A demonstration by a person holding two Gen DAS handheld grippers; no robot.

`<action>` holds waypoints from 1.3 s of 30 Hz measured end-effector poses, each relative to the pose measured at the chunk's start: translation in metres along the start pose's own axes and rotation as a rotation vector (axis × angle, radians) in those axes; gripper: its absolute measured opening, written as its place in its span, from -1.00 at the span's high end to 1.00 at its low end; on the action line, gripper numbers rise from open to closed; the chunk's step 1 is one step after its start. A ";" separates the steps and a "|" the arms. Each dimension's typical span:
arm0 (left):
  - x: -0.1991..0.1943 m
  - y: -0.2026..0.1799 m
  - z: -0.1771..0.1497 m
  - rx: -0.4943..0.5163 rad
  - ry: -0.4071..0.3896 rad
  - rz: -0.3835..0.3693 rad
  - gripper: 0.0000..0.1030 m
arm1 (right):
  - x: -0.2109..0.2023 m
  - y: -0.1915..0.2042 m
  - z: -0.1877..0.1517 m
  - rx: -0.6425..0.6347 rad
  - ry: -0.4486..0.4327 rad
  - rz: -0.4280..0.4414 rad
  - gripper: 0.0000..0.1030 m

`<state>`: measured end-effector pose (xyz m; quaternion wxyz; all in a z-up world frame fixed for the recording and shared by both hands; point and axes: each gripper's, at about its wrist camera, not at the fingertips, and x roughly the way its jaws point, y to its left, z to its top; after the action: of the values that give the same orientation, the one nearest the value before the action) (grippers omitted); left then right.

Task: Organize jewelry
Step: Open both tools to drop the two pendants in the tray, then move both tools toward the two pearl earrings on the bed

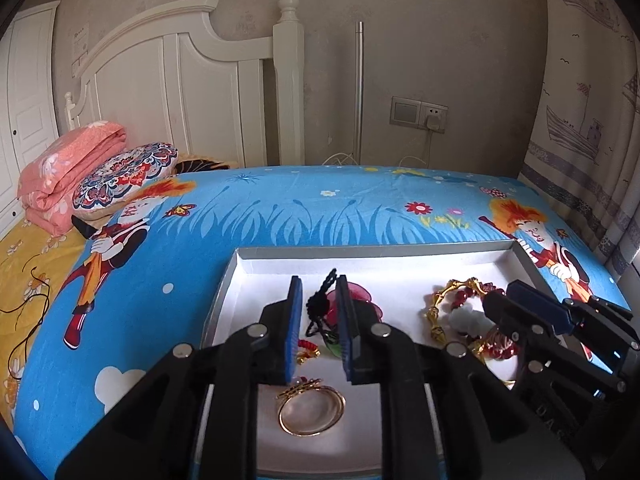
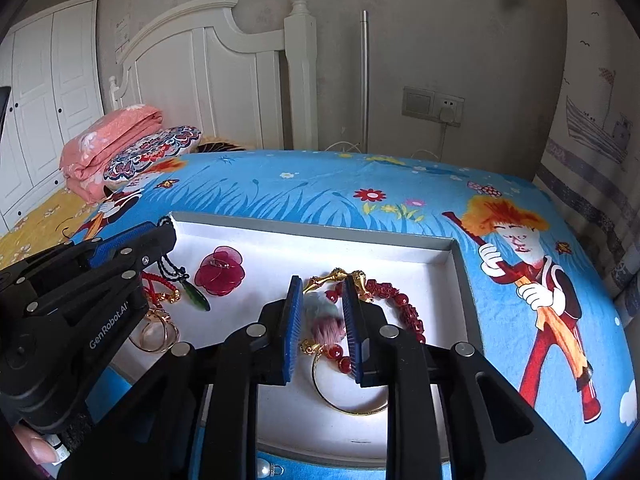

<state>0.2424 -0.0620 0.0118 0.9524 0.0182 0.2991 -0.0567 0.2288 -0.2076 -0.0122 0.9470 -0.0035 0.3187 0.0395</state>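
Both grippers hover low over the white tray [image 2: 448, 254] on the blue cartoon bedsheet [image 1: 280, 208]. The left gripper [image 1: 318, 328] has its jaws a little apart, nothing pinched, with a black cord [image 1: 320, 296] and red flower brooch [image 2: 219, 270] lying behind the gap. The right gripper [image 2: 320, 330] is also slightly open and gripping nothing, hanging above a pale pendant [image 2: 320, 308] and red bead bracelet [image 2: 404, 308]. The gripper bodies hide much of the pile. A gold ring [image 1: 312, 410] sits near the front, and a folded pink quilt [image 1: 68, 168] at the headboard.
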 end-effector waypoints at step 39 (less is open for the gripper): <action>-0.104 0.006 -0.122 0.042 -0.074 0.045 -0.73 | -0.073 0.025 -0.107 -0.034 0.045 0.015 0.37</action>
<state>0.0889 -0.0373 -0.0289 0.9632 0.0426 0.2618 -0.0423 0.1044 -0.1911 -0.0535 0.9391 -0.0182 0.3393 0.0521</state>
